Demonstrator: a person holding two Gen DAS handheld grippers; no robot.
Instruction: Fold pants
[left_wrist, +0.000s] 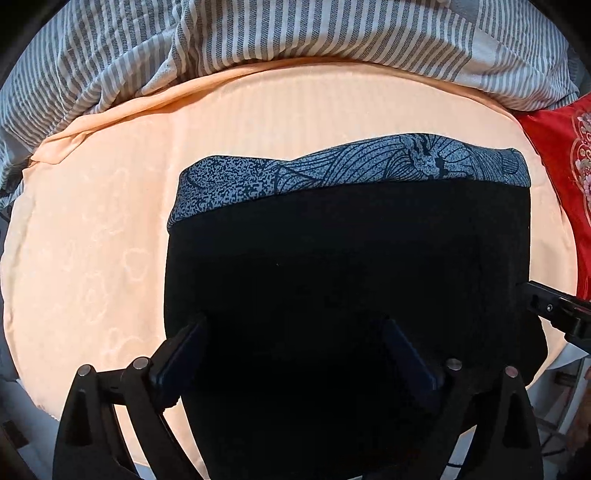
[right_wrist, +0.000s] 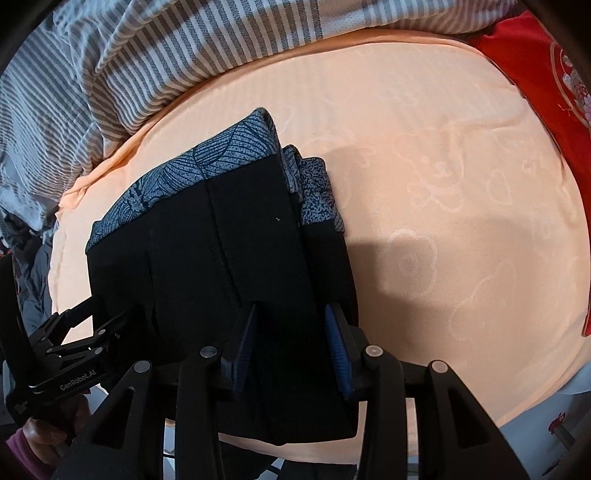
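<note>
The pants (left_wrist: 347, 258) lie folded into a thick black stack on the peach sheet (left_wrist: 92, 258), with a blue-grey patterned band (left_wrist: 332, 170) along the far edge. My left gripper (left_wrist: 295, 350) points straight down over the near part of the stack, its jaws wide open and nothing pinched. My right gripper (right_wrist: 290, 343) stands at the stack's near right corner (right_wrist: 288, 387). Black cloth fills the gap between its blue pads (right_wrist: 338, 347). The left gripper (right_wrist: 110, 314) also shows at the lower left of the right wrist view, held by a hand (right_wrist: 37, 435) in a purple sleeve.
A grey-and-white striped duvet (left_wrist: 295, 33) is bunched along the far side of the bed. A red embroidered cushion (right_wrist: 535, 74) lies at the right. The mattress edge (right_wrist: 480, 406) runs just behind the grippers. Bare sheet (right_wrist: 443, 203) spreads to the right of the stack.
</note>
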